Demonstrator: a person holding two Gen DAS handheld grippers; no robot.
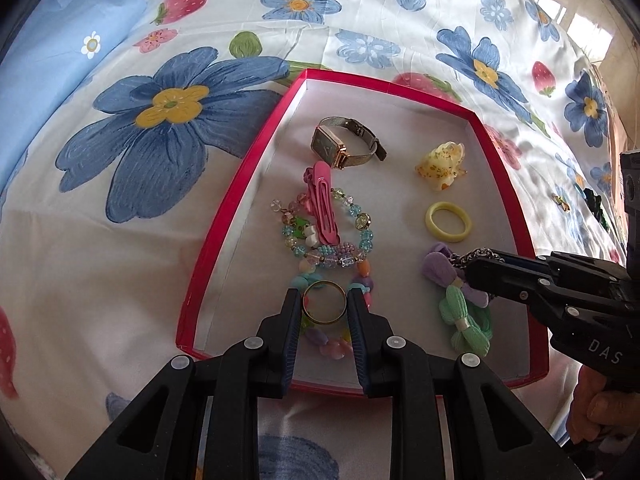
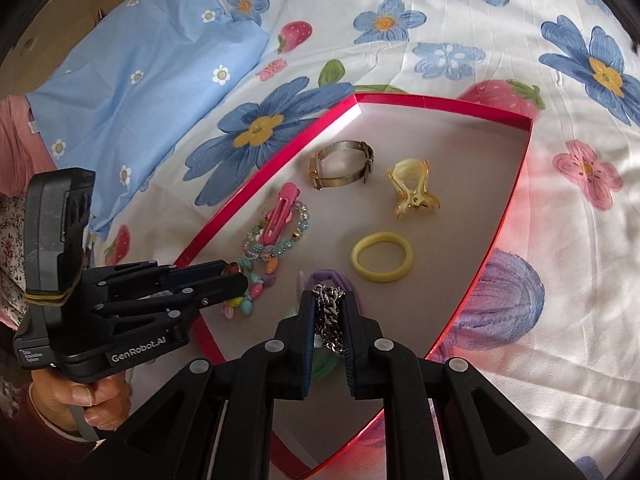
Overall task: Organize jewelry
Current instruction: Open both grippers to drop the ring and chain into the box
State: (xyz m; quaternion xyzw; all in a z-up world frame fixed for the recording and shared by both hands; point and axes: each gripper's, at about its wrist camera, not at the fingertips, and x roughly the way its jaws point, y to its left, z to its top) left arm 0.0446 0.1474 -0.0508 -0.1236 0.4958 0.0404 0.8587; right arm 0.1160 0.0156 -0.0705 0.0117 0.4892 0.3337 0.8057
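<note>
A red-rimmed tray (image 1: 240,184) (image 2: 516,208) lies on a floral bedsheet. In it are a gold watch (image 1: 344,146) (image 2: 340,168), a pink hair clip (image 1: 322,200) (image 2: 278,214) on beaded bracelets (image 1: 360,240) (image 2: 298,232), a yellow claw clip (image 1: 442,166) (image 2: 414,190), a yellow ring band (image 1: 448,222) (image 2: 382,262) and pastel bow hair ties (image 1: 464,316). My left gripper (image 1: 324,304) (image 2: 236,276) is shut on a gold ring (image 1: 324,303) above the bracelets. My right gripper (image 2: 330,304) (image 1: 470,266) is shut on a silver chain (image 2: 330,312) (image 1: 478,256) over the purple bow (image 1: 438,270).
The floral bedsheet (image 1: 140,140) surrounds the tray. A light blue pillow (image 2: 140,80) lies at the far left. Small dark items (image 1: 596,204) lie on the sheet at the right edge.
</note>
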